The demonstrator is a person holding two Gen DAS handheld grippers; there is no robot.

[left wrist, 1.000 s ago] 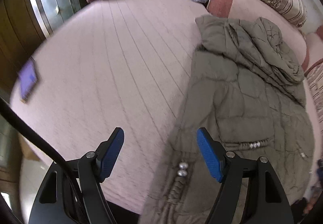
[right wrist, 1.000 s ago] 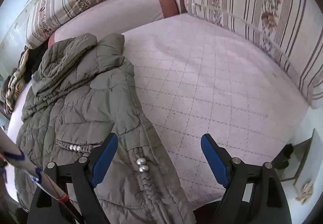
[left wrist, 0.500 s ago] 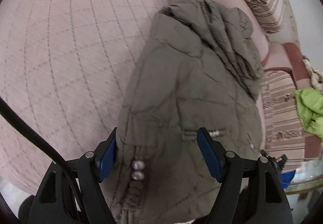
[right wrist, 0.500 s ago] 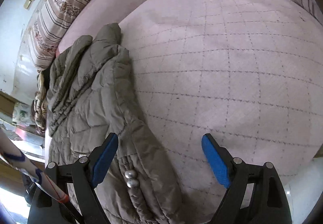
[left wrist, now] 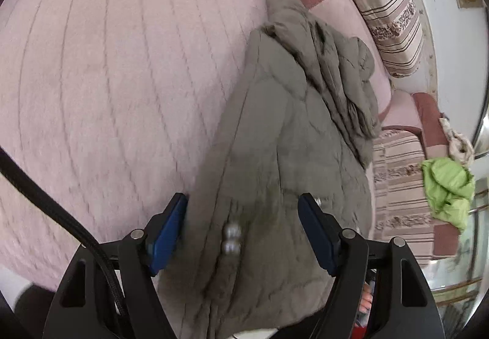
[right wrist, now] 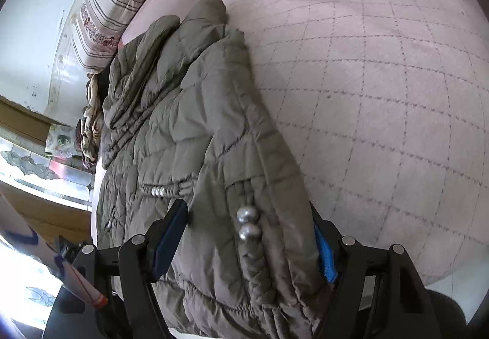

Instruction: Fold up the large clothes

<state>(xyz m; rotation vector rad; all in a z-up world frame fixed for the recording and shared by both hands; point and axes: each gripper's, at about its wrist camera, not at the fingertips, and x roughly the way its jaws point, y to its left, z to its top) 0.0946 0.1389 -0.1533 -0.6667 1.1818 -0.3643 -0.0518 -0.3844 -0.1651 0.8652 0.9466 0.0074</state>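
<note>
Olive jacket (left wrist: 275, 131) lies on pink bed (left wrist: 107, 79), hem at bottom center of both frames. Left claw (left wrist: 243, 232) and right claw (right wrist: 250, 244) both spread wide, straddling the hem.

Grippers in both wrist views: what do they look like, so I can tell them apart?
Both are alike: the left gripper and right gripper have matte black angular frames with triangular cutouts, silver pivot screws and flat blue pads on the fingertips. A thick black cable crosses the left view only.
</note>
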